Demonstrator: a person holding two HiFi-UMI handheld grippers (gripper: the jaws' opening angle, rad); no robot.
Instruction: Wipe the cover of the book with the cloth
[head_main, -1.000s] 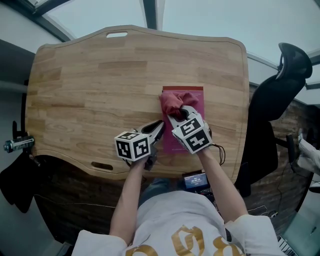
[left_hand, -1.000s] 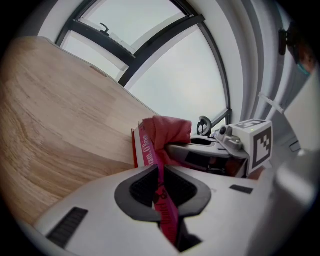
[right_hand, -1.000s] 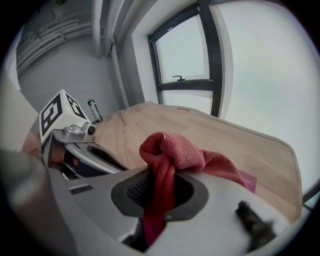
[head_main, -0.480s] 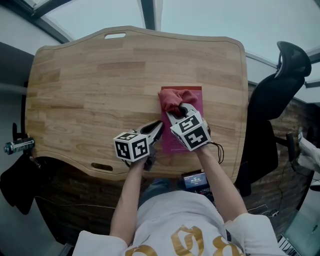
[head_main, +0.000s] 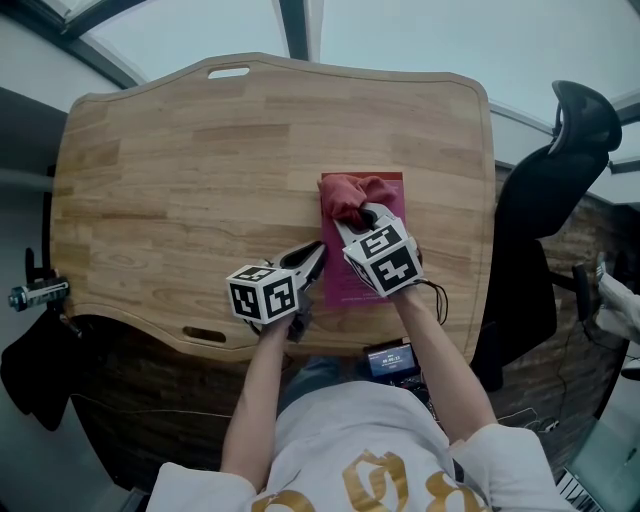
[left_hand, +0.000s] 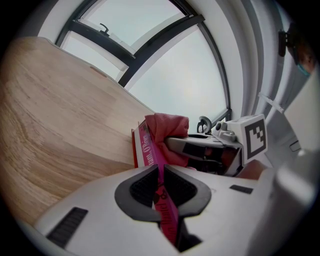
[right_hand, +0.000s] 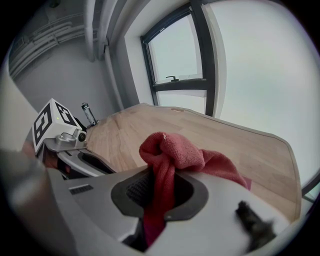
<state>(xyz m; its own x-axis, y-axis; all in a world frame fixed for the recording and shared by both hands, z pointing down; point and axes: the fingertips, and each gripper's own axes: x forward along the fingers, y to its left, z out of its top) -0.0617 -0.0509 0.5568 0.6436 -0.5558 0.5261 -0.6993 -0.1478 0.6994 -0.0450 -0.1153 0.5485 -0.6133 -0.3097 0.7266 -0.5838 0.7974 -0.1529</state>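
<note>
Wood-top table (head_main: 180, 180), window glass behind it, black chair (head_main: 560, 170) off to the right. On it the book (head_main: 345, 285) lies flat near my edge, right of centre, dark-red cover up.

Left tongs (left_hand: 160, 182) are clamped on the book's left edge at my end. The thin pink edge sits right between the pads, no gap. Right tongs (right_hand: 159, 192) are closed on the red cloth (head_main: 350, 195), with a bunch of fabric pinched between the pads and the rest ballooning out in front. The wad rests on the far end of the cover.

My read: mid-wipe. Left side is the anchor, right side does the stroke, and the cloth is at the far end of travel. The near part of the cover is bare; can't tell if it's been wiped.

Next move, I'd say: pull the wad back toward me along the cover with light down-pressure, then sidestep toward the right edge. Left clamp has to hold or the book will likely skate on the wood.

Text:
- White lettering on the spine in the left gripper view, too warped to read whole.
- Gold print on the shirt, cropped.
- Small screen (head_main: 388, 360) below the table edge, digits too small.
- Black-and-white square markers on both cubes.
</note>
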